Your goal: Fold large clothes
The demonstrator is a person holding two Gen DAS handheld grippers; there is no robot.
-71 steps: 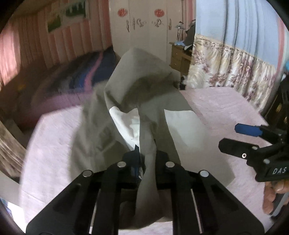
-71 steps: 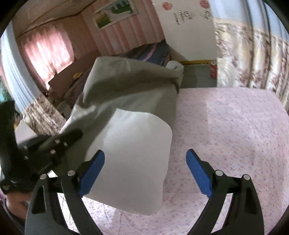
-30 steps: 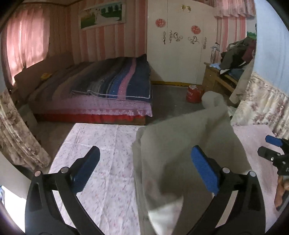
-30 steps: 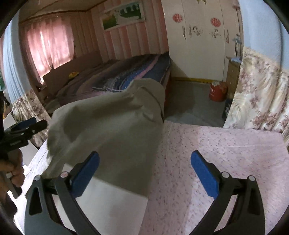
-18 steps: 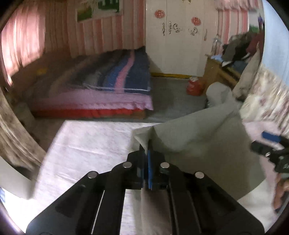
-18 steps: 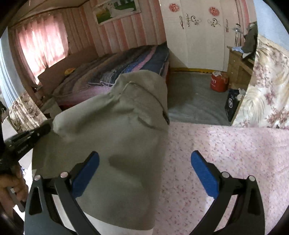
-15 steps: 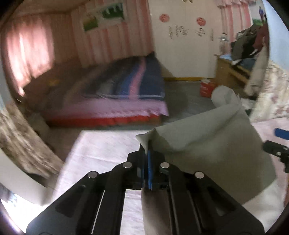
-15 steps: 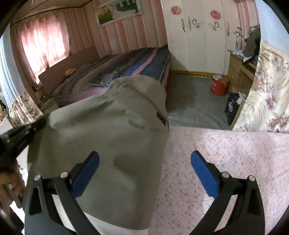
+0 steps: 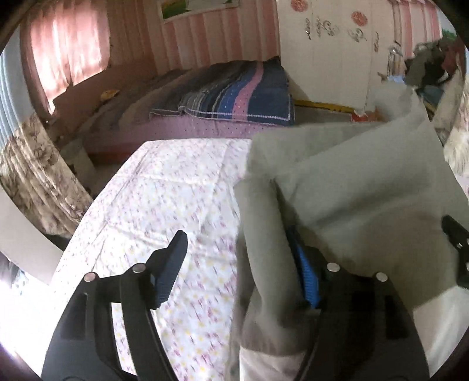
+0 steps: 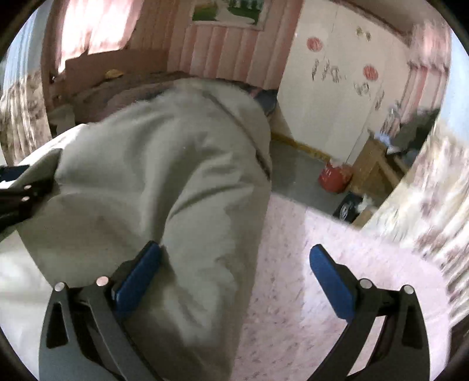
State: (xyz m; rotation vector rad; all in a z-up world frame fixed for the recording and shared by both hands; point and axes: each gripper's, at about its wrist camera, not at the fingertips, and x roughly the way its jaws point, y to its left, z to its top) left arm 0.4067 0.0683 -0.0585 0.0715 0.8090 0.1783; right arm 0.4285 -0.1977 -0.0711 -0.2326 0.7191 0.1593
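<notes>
Lying on the floral-covered table (image 9: 152,205), the grey garment (image 10: 164,181) is bunched in folds. The left gripper (image 9: 237,269), jaws apart, straddles a fold at the garment's left edge. The right gripper (image 10: 234,272), jaws apart, straddles the garment's right edge.

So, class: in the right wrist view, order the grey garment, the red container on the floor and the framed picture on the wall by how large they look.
1. grey garment, though it lies nearest the camera.
2. framed picture, partly cut off.
3. red container.
</notes>
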